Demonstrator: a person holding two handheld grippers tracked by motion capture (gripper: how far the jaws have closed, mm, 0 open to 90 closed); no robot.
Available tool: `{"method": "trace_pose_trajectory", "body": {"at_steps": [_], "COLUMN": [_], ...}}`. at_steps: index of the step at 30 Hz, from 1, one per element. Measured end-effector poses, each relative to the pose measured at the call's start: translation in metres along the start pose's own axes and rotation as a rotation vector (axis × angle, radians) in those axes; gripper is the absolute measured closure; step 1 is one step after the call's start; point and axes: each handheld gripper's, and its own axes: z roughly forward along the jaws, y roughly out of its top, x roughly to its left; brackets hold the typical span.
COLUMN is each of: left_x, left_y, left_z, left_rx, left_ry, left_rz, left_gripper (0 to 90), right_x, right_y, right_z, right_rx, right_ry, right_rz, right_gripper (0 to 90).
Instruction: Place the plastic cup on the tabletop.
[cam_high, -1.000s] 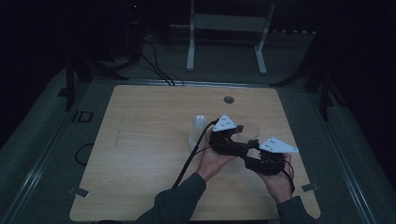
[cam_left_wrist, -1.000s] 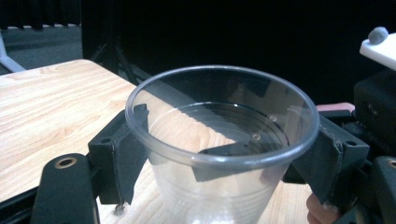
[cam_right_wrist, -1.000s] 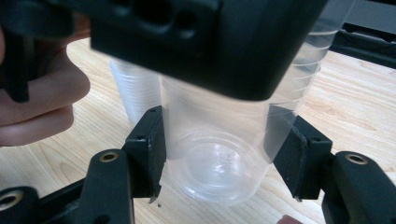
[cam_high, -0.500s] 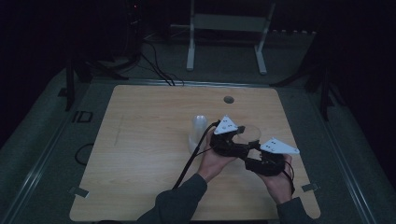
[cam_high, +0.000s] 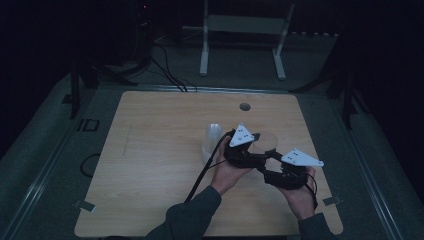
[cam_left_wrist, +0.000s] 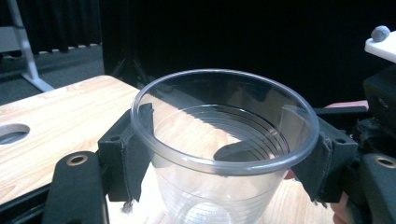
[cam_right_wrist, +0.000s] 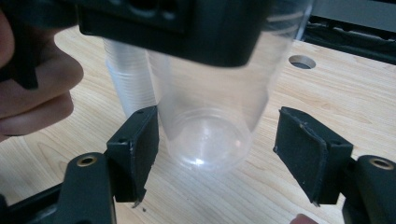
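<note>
While the clear plastic cup (cam_left_wrist: 219, 154) looks faint and small from the high view (cam_high: 267, 142), the left gripper view shows it close up: upright, mouth open towards the camera, ribbed wall, held just under its rolled rim. The left gripper (cam_left_wrist: 224, 158) has been closing its fingers (cam_left_wrist: 128, 154) on the cup, and both pads now press against its wall, one on each side, so the cup is clamped between them at a fairly narrow gap.

From the right gripper view the same cup (cam_right_wrist: 210, 121) is seen from the side and below, its rounded base hanging clear of the worktop (cam_right_wrist: 355, 107). The right gripper (cam_right_wrist: 217, 154) has its fingers (cam_right_wrist: 135, 149) spread wide around that base; the left pad sits just beside the wall, perhaps touching it, while the right pad stands apart with a plain gap.

Behind the held cup, this view also shows a stack of cups (cam_right_wrist: 130, 79) standing on the worktop, which the high view places just left of the hands (cam_high: 211, 142). A round hole (cam_high: 244, 106) lies in the worktop farther off. Both hands meet near the worktop's right near part, the left hand (cam_high: 227, 172) beside the right hand (cam_high: 300, 195).
</note>
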Motion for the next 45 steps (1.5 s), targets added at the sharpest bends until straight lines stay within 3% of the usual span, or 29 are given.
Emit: {"method": "trace_pose_trajectory", "body": {"at_steps": [18, 45], "left_x": [-0.002, -0.006], "left_y": [-0.003, -0.008], "left_z": [-0.002, 0.003], "left_rx": [-0.036, -0.045], "left_ry": [0.061, 0.086], "left_rz": [0.029, 0.067], "left_gripper": [28.0, 28.0], "right_x": [-0.009, -0.016], "right_y": [-0.008, -0.012], "right_z": [-0.008, -0.016], "right_rx": [-0.01, -0.025], "right_ry": [-0.023, -0.04], "right_rz": [0.031, 0.057], "right_gripper": [30.0, 29.9]}}
